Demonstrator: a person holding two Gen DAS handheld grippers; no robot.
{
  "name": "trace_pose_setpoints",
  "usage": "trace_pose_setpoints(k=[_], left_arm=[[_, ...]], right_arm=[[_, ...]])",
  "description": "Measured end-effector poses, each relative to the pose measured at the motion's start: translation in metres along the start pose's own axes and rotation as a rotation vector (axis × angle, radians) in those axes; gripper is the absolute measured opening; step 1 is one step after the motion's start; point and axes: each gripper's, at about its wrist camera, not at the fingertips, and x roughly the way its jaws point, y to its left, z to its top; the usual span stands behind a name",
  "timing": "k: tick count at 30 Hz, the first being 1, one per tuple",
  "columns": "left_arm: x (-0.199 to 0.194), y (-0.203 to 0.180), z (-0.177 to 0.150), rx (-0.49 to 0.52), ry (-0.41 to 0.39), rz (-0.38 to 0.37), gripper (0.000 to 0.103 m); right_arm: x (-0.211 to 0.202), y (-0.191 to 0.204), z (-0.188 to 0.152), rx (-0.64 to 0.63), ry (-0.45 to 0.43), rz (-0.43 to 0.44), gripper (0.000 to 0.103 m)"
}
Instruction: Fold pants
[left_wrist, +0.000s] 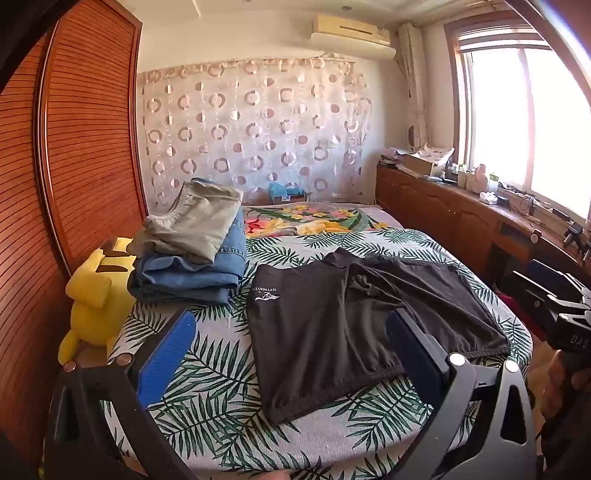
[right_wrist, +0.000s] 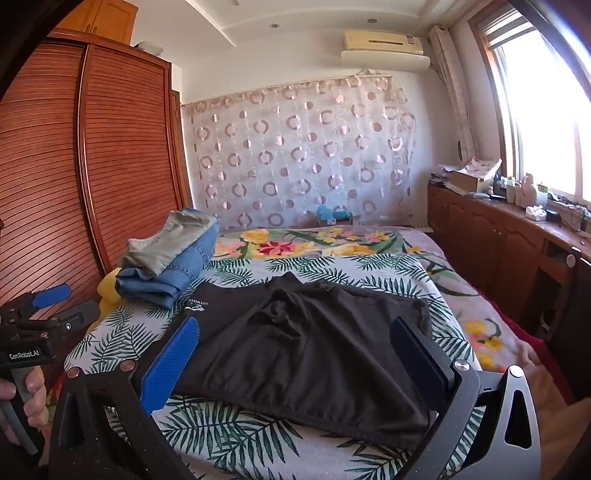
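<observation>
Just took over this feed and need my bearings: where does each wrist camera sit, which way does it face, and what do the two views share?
Left wrist: on the left gripper, open, looking down the bed at the black pants; right gripper at right edge.
Right wrist: on the right gripper, open, facing the same way; left gripper and a hand at left edge.
Shared: pants, folded stack, yellow plush, window.

Leaf-print bed bearing black pants, folded clothes stack, yellow plush
</observation>
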Motion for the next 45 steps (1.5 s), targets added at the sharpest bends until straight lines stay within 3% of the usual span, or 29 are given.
trace_pose_setpoints(k=[45], left_arm=[[-0.012, 0.002, 0.005, 0.007, -0.019, 0.014, 0.103]], right_arm=[[-0.002, 0.005, -0.001, -0.013, 0.005, 0.009, 0.103]])
